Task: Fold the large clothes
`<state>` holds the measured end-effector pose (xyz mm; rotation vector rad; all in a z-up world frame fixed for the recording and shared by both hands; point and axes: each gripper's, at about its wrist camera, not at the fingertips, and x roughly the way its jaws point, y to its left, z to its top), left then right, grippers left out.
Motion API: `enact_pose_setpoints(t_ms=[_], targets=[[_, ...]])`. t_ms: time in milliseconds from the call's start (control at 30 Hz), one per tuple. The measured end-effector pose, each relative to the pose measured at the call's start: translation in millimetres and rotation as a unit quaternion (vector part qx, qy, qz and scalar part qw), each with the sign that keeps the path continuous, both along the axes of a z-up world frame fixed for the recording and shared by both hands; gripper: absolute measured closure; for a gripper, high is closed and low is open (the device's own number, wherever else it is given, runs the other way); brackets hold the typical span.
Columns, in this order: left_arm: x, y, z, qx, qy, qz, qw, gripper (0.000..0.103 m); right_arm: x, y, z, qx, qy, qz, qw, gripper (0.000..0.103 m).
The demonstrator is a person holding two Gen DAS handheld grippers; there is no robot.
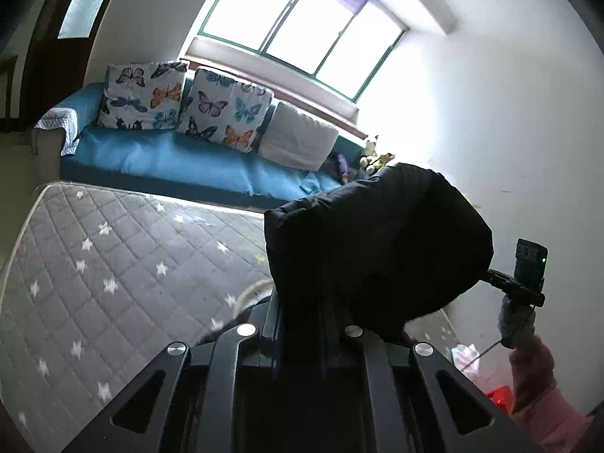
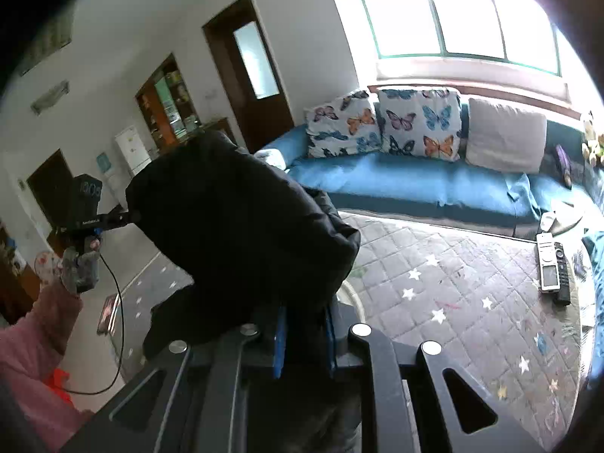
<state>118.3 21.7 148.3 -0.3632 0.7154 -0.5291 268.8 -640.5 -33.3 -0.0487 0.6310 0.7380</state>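
Black padded garment [image 1: 377, 241] hangs clamped between left tongs [image 1: 302, 324] and right tongs [image 2: 305, 324] above starred mattress [image 1: 113, 264]

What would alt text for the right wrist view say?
A black padded garment hangs stretched between the right gripper in the foreground and the left gripper opposite, above a grey star-patterned mat. Behind are a blue sofa with butterfly cushions and a bright window.

Both grippers are raised side by side, the left gripper [image 1: 302, 313] and the right gripper [image 2: 304, 324] each with fingers clamped on black fabric (fingertips hidden), each held by a grey-gloved, pink-sleeved hand.
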Motion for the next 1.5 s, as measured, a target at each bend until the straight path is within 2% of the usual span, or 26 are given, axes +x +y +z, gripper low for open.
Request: enact_pose_setpoints(t_ms=[200,267,333,400,567,700,767,833,933,1067,1200,1267,1367,1433,1500], targets=[[-115,16,-23,-0.025,-0.019,0.013,0.9994,0.089,-66,-3,-12,-0.007,-0.042,0.019,0.999,0.084],[-148,21,-37,-0.027,-0.019,0.022,0.9992,0.089,-82,-6,-22,-0.002,-0.044,0.023,0.999,0.084],[-183,28,-60,-0.047,-0.012,0.029,0.9984,0.089,-98,-10,-29,-0.001,-0.047,0.020,0.999,0.084],[-206,33,-82,-0.052,0.000,0.038,0.9979,0.089,-108,-16,-47,0.007,-0.038,0.016,0.999,0.084],[-242,42,-146,-0.082,0.037,0.054,0.9945,0.089,-135,-25,-97,0.018,-0.012,0.002,1.000,0.084],[-255,43,-179,-0.077,0.063,0.067,0.9928,0.090,-147,-17,-141,-0.016,0.002,-0.004,1.000,0.083],[-266,52,-195,-0.086,0.079,0.074,0.9904,0.092,-149,-13,-155,-0.037,0.001,-0.005,0.999,0.083],[-273,64,-203,-0.076,0.091,0.100,0.9879,0.092,-145,-10,-163,-0.046,0.004,-0.002,0.999,0.083],[-293,85,-197,-0.063,0.096,0.136,0.9840,0.093,-144,-7,-166,-0.073,-0.011,0.004,0.997,0.083],[-311,94,-155,-0.062,0.076,0.160,0.9822,0.092,-153,-7,-172,-0.092,-0.020,0.010,0.995,0.083],[-303,51,-97,-0.039,0.022,0.112,0.9926,0.091,-163,-7,-184,-0.106,-0.019,0.010,0.994,0.082],[-287,28,-80,-0.036,0.020,0.089,0.9952,0.091,-164,-5,-186,-0.113,-0.022,0.009,0.993,0.082],[-254,-14,-69,-0.044,0.033,0.049,0.9973,0.090,-167,-5,-189,-0.119,-0.023,0.011,0.993,0.082],[-227,-39,-75,-0.051,0.050,0.022,0.9972,0.090,-168,-4,-190,-0.127,-0.028,0.012,0.991,0.082],[-200,-60,-82,-0.034,0.065,0.014,0.9972,0.090,-170,-2,-191,-0.135,-0.031,0.011,0.990,0.082]])
